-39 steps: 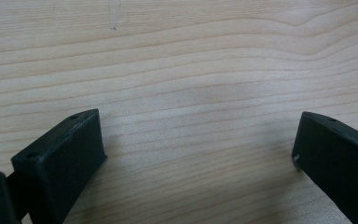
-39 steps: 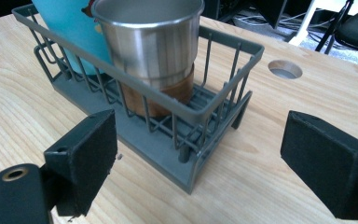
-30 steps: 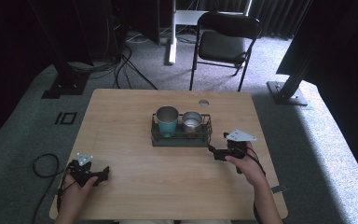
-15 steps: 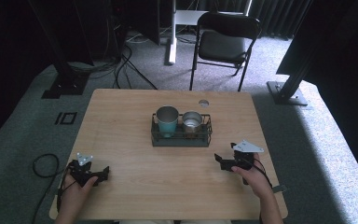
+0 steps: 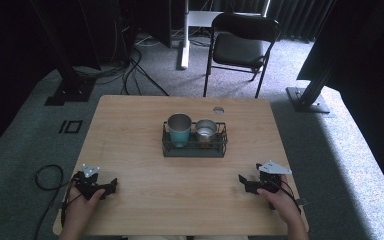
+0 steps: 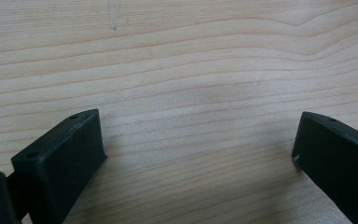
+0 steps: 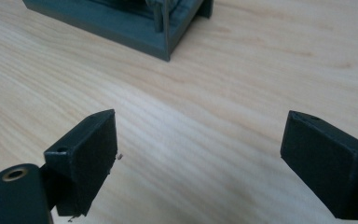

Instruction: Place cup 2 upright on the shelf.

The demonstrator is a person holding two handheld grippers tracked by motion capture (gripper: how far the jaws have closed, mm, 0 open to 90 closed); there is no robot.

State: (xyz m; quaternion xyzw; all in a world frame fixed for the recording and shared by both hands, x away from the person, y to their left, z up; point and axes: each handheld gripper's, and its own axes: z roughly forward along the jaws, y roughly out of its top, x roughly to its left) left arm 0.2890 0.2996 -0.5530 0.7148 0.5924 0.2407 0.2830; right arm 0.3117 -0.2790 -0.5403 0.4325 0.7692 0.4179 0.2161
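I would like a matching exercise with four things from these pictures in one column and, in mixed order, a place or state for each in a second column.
Things:
1. teal cup
2. small metal cup
3. folding chair
4. right tongs

Places or states:
a. on the floor beyond the table
b. left end of the wire rack
c. open, near the table's front right corner
d. right end of the wire rack

Pairs: 1-b, 2-d, 3-a, 4-c
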